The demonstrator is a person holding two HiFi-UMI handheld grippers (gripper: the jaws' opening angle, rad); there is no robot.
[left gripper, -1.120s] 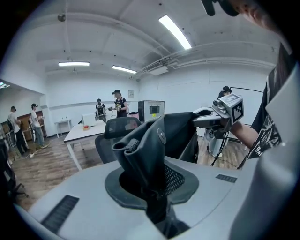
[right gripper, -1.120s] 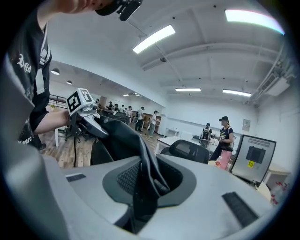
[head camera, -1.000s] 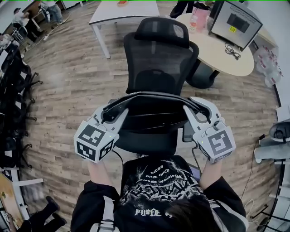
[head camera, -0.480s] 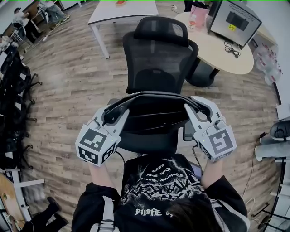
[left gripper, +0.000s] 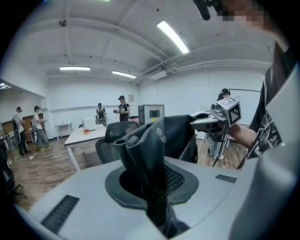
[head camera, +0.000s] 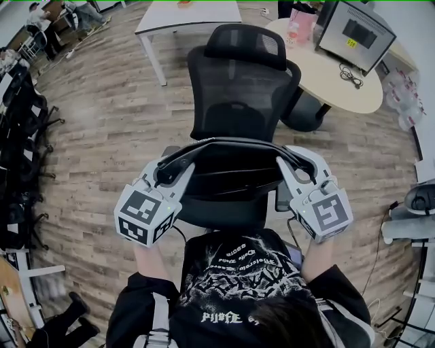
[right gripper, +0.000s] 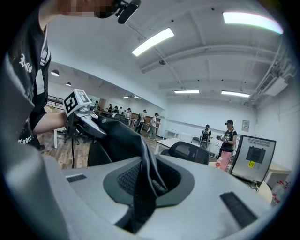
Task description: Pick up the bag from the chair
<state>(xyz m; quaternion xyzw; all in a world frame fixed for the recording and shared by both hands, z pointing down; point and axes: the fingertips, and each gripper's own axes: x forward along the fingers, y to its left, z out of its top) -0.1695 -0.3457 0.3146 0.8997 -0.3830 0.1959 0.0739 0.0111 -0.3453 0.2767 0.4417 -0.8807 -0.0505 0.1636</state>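
Note:
A black bag (head camera: 231, 166) hangs stretched between my two grippers, lifted above the seat of a black mesh office chair (head camera: 238, 88). My left gripper (head camera: 165, 174) is shut on the bag's left top edge; its own view shows the dark fabric (left gripper: 150, 150) pinched between the jaws. My right gripper (head camera: 298, 170) is shut on the bag's right top edge, where the black material (right gripper: 133, 159) runs down into the jaws. The chair's seat is mostly hidden under the bag.
A round beige table (head camera: 340, 68) with a monitor (head camera: 357, 34) stands at the back right. A white table (head camera: 187, 17) is behind the chair. Several black chairs (head camera: 20, 136) line the left side. People stand in the far room.
The bag and both grippers stay almost in place; the view has shifted only slightly.

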